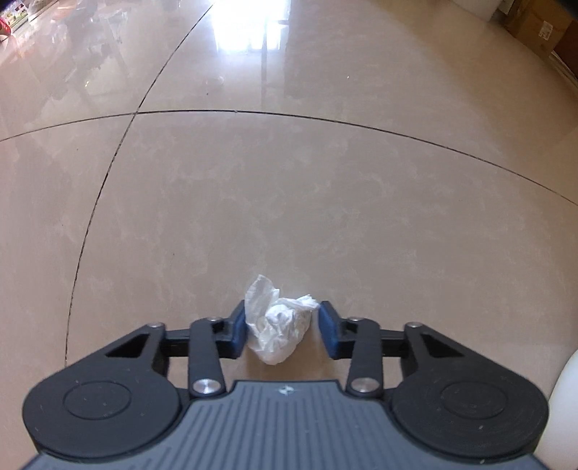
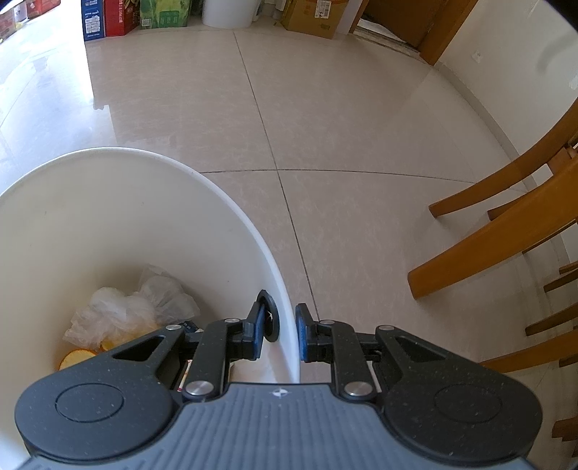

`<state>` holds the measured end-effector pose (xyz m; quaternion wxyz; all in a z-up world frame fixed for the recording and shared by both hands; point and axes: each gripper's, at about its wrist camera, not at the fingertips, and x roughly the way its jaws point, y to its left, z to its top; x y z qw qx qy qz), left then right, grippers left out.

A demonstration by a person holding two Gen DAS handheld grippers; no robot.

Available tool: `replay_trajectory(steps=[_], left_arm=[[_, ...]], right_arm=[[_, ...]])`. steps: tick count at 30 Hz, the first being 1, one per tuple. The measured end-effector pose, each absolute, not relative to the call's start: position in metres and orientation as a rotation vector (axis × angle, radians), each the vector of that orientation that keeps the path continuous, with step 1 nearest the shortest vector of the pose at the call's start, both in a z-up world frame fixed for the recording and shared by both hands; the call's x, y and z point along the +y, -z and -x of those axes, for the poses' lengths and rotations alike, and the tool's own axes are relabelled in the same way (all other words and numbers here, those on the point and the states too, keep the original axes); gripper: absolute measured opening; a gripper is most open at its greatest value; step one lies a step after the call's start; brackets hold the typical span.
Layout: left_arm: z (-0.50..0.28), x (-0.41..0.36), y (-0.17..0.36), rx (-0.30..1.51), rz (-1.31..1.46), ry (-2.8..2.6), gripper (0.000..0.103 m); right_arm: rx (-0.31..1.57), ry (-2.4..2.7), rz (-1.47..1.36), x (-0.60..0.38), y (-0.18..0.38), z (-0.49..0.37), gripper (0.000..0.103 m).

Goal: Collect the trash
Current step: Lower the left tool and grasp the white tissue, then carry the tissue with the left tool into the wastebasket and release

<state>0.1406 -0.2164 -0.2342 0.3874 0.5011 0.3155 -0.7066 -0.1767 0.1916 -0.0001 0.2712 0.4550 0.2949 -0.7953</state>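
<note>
A crumpled white tissue (image 1: 278, 332) lies on the glossy beige floor tiles, between the blue pads of my left gripper (image 1: 282, 330). The left pad lies against its side and the right pad meets its upper corner. In the right wrist view my right gripper (image 2: 278, 334) is shut on the wall of a white trash bin (image 2: 151, 202), one finger inside and one outside, beside a black ring (image 2: 269, 320) on the inner wall. At the bin's bottom lie clear plastic wrap (image 2: 123, 311) and orange peel (image 2: 74, 358).
The bin's white side (image 1: 567, 397) shows at the left wrist view's right edge. Wooden chair legs (image 2: 505, 231) stand to the right of the bin. Cartons (image 2: 115, 18) and a cardboard box (image 2: 318, 18) line the far wall beside a wooden door frame (image 2: 444, 32).
</note>
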Motion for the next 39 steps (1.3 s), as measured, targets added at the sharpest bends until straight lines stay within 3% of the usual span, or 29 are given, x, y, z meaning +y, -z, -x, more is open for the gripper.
replay_trajectory(steps=[13, 22, 30, 39], left_arm=[[-0.123, -0.201, 0.218, 0.716, -1.315, 1.853, 0.018], [-0.124, -0.196, 0.189, 0.718, -1.299, 1.889, 0.016], [-0.126, -0.159, 0.117, 0.639, -1.406, 2.061, 0.016], [-0.093, -0.078, -0.014, 0.481, -1.461, 2.440, 0.016]], right_arm=[[0.789, 2.147, -1.237, 0.191, 0.000, 0.177, 0.022], [0.787, 2.149, -1.242, 0.191, 0.001, 0.177, 0.022], [0.785, 2.152, -1.247, 0.191, 0.000, 0.178, 0.022], [0.800, 2.146, -1.230, 0.191, 0.000, 0.177, 0.023]])
